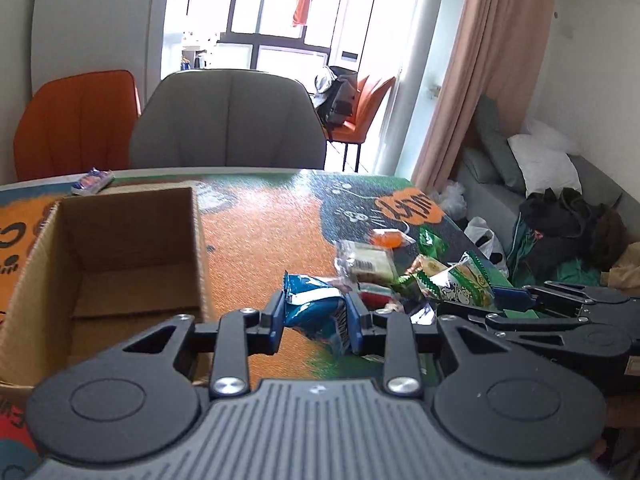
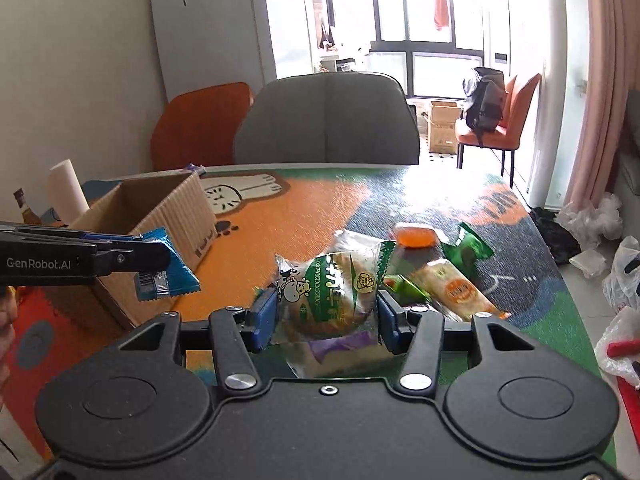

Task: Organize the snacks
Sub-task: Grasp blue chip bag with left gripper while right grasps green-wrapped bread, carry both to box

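Above the patterned table (image 1: 260,224), both tools are loaded: the left gripper (image 1: 315,314) is clamped on a blue packet (image 1: 314,306), and the right gripper (image 2: 327,312) is clamped on a green-and-white wrapped bun (image 2: 332,300). The cardboard box (image 1: 120,248) stands open just to the left of the left gripper, apparently the place for these snacks. To do this step well, carry the blue packet clear over the near wall of the box before letting go, low enough that the light packet drops flat and does not catch on the rim; the right hand had better wait its turn, since the two tools are close and could knock together over one narrow opening. Grip on the soft bun should stay gentle, or the wrapper may crush. From the left wrist view, the inside of the box shows bare, and a small blue-and-orange packet (image 1: 93,181) lies beyond it near the table's far edge. Only the right wrist view shows the heap clearly: an orange packet (image 2: 416,237), a green wrapper (image 2: 468,246) and an orange-labelled biscuit pack (image 2: 456,290) still lying loose on the table.
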Demonstrator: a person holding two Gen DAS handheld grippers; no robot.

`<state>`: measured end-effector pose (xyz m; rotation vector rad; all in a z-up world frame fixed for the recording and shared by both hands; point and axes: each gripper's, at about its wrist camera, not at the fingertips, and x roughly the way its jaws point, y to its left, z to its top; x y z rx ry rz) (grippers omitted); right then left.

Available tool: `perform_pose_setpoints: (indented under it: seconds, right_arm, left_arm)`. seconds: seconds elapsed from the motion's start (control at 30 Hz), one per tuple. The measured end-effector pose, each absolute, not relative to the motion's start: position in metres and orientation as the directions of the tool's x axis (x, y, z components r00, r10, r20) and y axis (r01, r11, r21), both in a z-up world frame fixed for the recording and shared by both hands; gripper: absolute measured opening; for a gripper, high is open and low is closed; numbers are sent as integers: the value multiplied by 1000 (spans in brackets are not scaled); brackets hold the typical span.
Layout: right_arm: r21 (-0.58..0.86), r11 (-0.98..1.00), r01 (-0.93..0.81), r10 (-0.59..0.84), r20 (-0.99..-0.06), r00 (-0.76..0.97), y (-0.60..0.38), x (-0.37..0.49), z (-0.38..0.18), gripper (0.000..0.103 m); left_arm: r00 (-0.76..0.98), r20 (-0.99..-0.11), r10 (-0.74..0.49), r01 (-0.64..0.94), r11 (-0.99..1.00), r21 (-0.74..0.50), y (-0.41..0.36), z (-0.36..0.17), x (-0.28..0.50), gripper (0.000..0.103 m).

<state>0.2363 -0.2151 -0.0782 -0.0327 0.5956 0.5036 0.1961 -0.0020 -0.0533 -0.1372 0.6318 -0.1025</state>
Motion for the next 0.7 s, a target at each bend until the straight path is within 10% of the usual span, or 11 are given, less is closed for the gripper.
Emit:
perform_pose_setpoints:
  seconds: [0.7]
  right_arm:
    - [102, 834, -543, 516, -492, 701, -134, 240, -53, 49]
  left_arm:
    - [833, -552, -39, -68, 983, -171, 85, -38, 180, 31]
